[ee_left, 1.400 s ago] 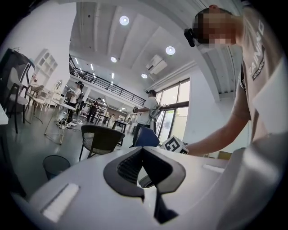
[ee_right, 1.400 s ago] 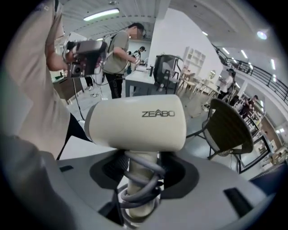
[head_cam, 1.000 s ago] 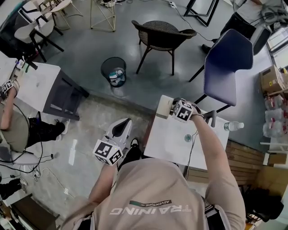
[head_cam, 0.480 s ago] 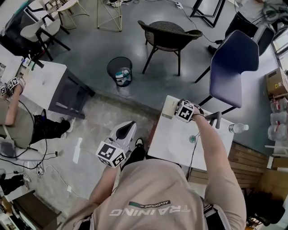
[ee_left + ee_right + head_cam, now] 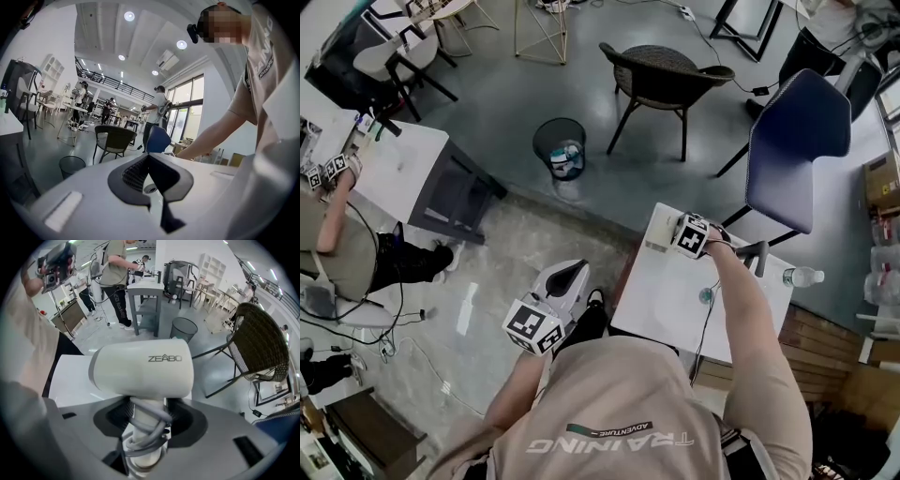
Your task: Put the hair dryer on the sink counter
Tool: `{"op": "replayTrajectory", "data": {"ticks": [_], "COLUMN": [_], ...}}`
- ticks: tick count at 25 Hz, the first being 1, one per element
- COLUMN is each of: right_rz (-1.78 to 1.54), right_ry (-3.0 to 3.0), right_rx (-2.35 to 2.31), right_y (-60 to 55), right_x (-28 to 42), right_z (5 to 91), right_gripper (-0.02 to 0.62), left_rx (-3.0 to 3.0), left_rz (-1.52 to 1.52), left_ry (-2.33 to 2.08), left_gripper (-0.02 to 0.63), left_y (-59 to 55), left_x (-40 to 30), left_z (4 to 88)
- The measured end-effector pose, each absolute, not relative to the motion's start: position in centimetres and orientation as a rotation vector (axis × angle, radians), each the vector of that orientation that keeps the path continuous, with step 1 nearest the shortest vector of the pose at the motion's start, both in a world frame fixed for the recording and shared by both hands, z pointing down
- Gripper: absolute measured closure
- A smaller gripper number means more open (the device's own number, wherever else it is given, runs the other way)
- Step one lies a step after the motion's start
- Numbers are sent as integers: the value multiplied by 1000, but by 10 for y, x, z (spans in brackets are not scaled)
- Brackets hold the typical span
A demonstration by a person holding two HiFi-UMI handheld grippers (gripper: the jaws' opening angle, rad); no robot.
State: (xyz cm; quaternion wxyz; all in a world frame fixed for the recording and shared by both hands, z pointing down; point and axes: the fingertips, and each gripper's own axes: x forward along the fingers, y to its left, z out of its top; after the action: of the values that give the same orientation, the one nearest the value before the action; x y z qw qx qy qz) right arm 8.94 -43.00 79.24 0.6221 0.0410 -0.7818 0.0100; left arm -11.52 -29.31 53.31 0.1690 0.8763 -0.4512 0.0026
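A white hair dryer (image 5: 140,369) marked ZEABO stands up out of my right gripper (image 5: 146,425), which is shut on its handle; the grey cord is wound round that handle. In the head view the right gripper (image 5: 678,234) holds the hair dryer (image 5: 660,231) over the far left corner of the white sink counter (image 5: 661,305); I cannot tell if it touches the top. The left gripper (image 5: 566,278) hangs over the floor left of the counter. Its jaws meet with nothing between them in the left gripper view (image 5: 149,161).
A round drain (image 5: 705,296) sits in the counter, with a dark faucet (image 5: 759,253) and a water bottle (image 5: 802,277) at its far right. Beyond stand a blue chair (image 5: 797,141), a wicker chair (image 5: 661,70), a waste bin (image 5: 561,147), and a white table (image 5: 394,169) at left.
The head view has drifted, so the whole scene sits slightly lower and further right. Both grippers keep nearly the same places beside and over the counter.
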Motion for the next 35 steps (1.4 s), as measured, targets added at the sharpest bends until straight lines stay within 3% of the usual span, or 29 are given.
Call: {"op": "replayTrajectory", "data": {"ticks": [22,35], "right_rz": [37,-11], "right_ry": [-1810,-1978], "right_rx": [91,201], "right_y": [-439,-431], "right_x": [87,86], "right_z": [795,718], "right_gripper": [371,365], "left_rx": [2582,2665], "left_rz": [43,54], "left_ry": [-1117,-975], "left_gripper": [598,598], "left_y": [-323,-330], "left_x": [-73,-45], "left_z": [530,525]}}
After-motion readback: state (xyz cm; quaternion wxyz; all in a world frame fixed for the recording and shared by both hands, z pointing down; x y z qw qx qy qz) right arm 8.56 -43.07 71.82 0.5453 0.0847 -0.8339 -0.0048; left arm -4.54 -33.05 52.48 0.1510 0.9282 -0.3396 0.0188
